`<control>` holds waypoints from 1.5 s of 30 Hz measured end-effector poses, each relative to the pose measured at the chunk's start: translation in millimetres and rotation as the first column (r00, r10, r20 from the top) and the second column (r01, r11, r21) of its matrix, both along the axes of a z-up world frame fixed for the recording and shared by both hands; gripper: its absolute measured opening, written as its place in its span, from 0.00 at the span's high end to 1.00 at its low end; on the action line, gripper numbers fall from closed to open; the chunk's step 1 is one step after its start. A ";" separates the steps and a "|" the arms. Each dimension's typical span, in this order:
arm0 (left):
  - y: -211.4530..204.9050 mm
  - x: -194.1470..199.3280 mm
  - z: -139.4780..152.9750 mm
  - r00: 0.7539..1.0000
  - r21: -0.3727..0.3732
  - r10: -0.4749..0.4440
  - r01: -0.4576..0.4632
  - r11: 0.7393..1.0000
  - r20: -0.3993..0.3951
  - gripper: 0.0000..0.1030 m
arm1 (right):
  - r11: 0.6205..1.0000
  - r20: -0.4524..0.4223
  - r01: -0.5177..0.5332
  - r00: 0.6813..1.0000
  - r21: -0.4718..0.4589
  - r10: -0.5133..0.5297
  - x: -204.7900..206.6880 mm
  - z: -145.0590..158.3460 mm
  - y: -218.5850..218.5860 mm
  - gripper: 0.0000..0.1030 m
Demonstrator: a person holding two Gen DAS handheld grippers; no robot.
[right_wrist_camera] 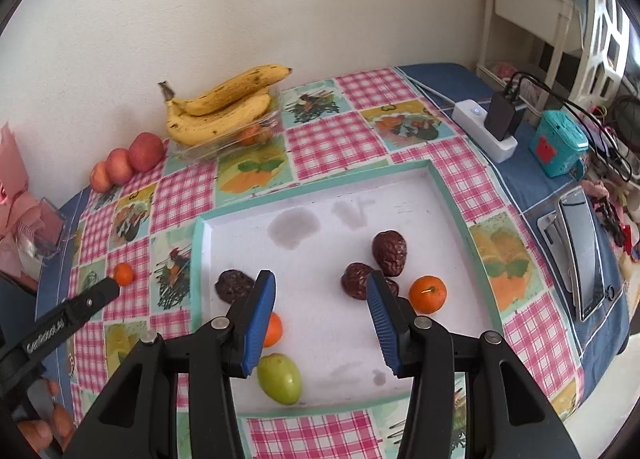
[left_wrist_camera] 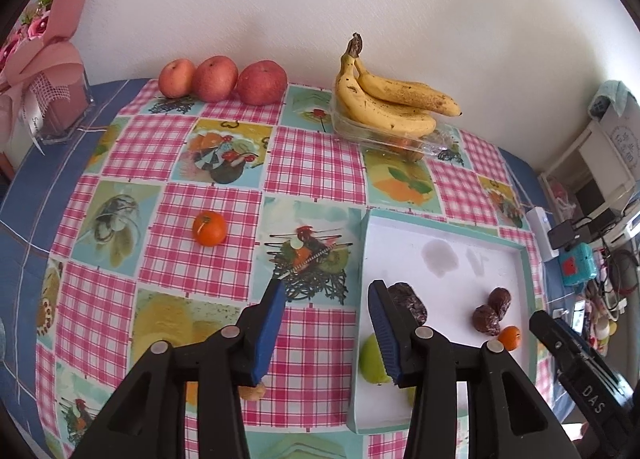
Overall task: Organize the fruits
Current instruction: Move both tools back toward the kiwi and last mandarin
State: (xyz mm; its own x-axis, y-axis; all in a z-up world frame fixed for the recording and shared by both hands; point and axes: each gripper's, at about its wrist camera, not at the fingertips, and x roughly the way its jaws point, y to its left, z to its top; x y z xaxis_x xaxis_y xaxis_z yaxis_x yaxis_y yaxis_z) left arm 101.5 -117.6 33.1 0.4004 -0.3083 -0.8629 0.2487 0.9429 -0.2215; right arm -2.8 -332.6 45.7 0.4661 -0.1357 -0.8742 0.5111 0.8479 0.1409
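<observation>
A pale wall is backing the table [left_wrist_camera: 168, 163], which is wearing a pink-checked cloth with fruit pictures. Against the wall we are seeing three red apples [left_wrist_camera: 218, 79] in a row and, to their right, a bunch of bananas [left_wrist_camera: 388, 103] resting on a clear plastic container [left_wrist_camera: 400, 141]. A white tray [right_wrist_camera: 448, 195] with a teal rim is lying nearer to us on the cloth.

We are holding the left gripper [left_wrist_camera: 330, 329] above the cloth at the tray's left edge, its blue-padded jaws standing apart with nothing between them. One tangerine [left_wrist_camera: 209, 228] is sitting alone on the cloth, well to the left of the tray.

We are holding the right gripper [right_wrist_camera: 320, 323] above the tray's middle, its jaws likewise parted and gripping nothing. Inside the tray, three dark wrinkled fruits [right_wrist_camera: 389, 253] are lying: one on the left side, two close together on the right. An orange tangerine [right_wrist_camera: 427, 294] is sitting just beside that pair, another tangerine [right_wrist_camera: 273, 329] is showing partly behind the right gripper's left finger, and a green fruit [right_wrist_camera: 280, 378] is lying near the tray's front rim.
</observation>
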 end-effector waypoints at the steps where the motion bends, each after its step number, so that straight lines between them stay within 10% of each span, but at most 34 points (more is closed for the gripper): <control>1: -0.4 -0.1 -0.9 1.000 0.010 0.001 -0.001 1.000 0.000 0.41 | 1.000 0.003 -0.008 1.000 -0.002 0.008 0.7 1.3 1.6 0.53; 4: 0.6 0.1 -5.1 1.000 0.045 0.021 -0.021 0.999 0.007 0.16 | 1.000 0.005 -0.019 1.000 -0.009 0.019 2.7 2.7 4.7 0.53; 9: 9.7 4.4 -12.9 0.998 0.078 0.057 -0.057 0.995 0.001 0.09 | 0.999 -0.020 -0.041 0.999 -0.008 0.041 8.3 -5.4 6.8 0.20; 15: 18.9 7.9 -14.9 0.996 0.096 0.086 -0.087 0.992 0.011 0.00 | 0.998 -0.063 -0.054 0.997 -0.010 0.053 13.3 -18.2 7.4 0.19; 45: 116.1 18.3 8.3 0.974 0.222 0.210 -0.225 0.949 0.090 0.00 | 0.987 -0.072 -0.156 0.985 -0.023 0.154 38.6 -22.7 46.2 0.01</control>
